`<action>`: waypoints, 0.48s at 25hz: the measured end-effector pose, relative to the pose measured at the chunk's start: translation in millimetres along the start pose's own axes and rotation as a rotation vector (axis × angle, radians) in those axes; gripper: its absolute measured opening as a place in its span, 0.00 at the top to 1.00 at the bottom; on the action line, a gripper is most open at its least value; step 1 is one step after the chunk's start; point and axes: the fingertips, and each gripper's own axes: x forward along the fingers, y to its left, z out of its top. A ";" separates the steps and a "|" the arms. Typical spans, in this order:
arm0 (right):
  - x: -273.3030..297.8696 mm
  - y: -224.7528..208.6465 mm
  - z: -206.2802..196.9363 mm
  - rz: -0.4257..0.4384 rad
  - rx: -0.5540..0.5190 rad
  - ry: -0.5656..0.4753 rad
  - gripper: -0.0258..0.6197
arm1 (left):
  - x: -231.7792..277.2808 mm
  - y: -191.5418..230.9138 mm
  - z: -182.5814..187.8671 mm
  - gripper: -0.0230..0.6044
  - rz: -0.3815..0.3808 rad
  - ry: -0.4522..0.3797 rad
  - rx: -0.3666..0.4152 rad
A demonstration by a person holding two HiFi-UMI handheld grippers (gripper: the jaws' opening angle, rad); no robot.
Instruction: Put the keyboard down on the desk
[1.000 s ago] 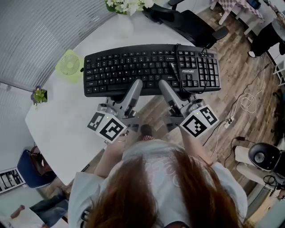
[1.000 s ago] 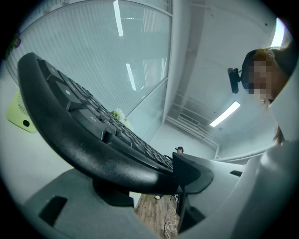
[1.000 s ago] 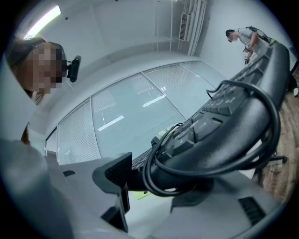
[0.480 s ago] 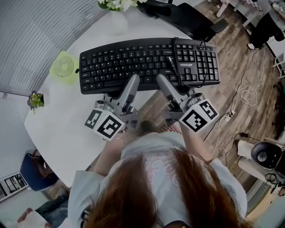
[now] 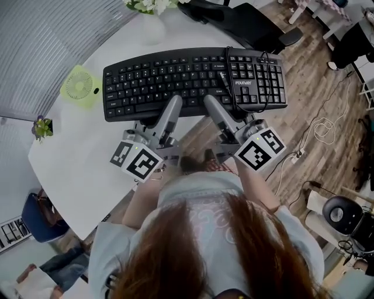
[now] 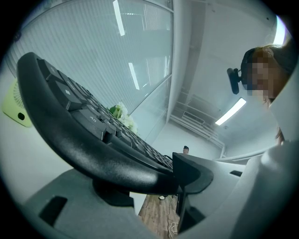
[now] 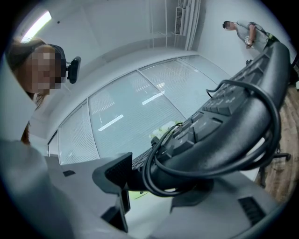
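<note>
Head view, looking steeply down: a black keyboard [image 5: 193,82] is held level by its near long edge, with the left gripper [image 5: 173,106] and right gripper [image 5: 209,105] set close together either side of the middle; the left two-thirds lies over the white desk [image 5: 87,157], while the number-pad end juts past the desk's rim over wooden floor; whether the underside touches the desk cannot be told from above.

Left gripper view: the jaws are closed tight on the rounded front rim, one above and one below; right gripper view: the same clamp is seen, with a loop of black cable [image 5: 232,70] caught against the rim beside the jaws.

The keyboard is judged stiff and light, but long; a hold at one edge leaves the far side free to sag or twist, so two spaced holds on the bare rim are suited, clear of the keys; the smooth curved plastic may slip, and the wound cable may snag or slide.

Only the head view shows the overhang, a green fan [image 5: 79,86] and flowers [image 5: 153,4] near the far edge; only the gripper views show the clamp itself, the pinched cable, and open air under the tilted keyboard.
</note>
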 end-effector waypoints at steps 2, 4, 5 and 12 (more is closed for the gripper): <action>0.1 -0.1 -1.3 0.008 0.002 0.007 0.55 | -1.6 0.5 -1.1 0.58 0.007 -0.004 0.001; 0.1 0.5 -3.0 0.012 0.004 0.017 0.55 | -3.9 1.1 -2.2 0.58 0.018 -0.007 -0.004; 0.4 0.5 -4.2 0.014 0.007 0.025 0.55 | -5.2 1.9 -3.0 0.58 0.026 -0.007 -0.008; 15.1 -6.2 -0.1 0.026 0.039 0.077 0.55 | 2.8 8.6 2.9 0.58 0.085 -0.004 -0.026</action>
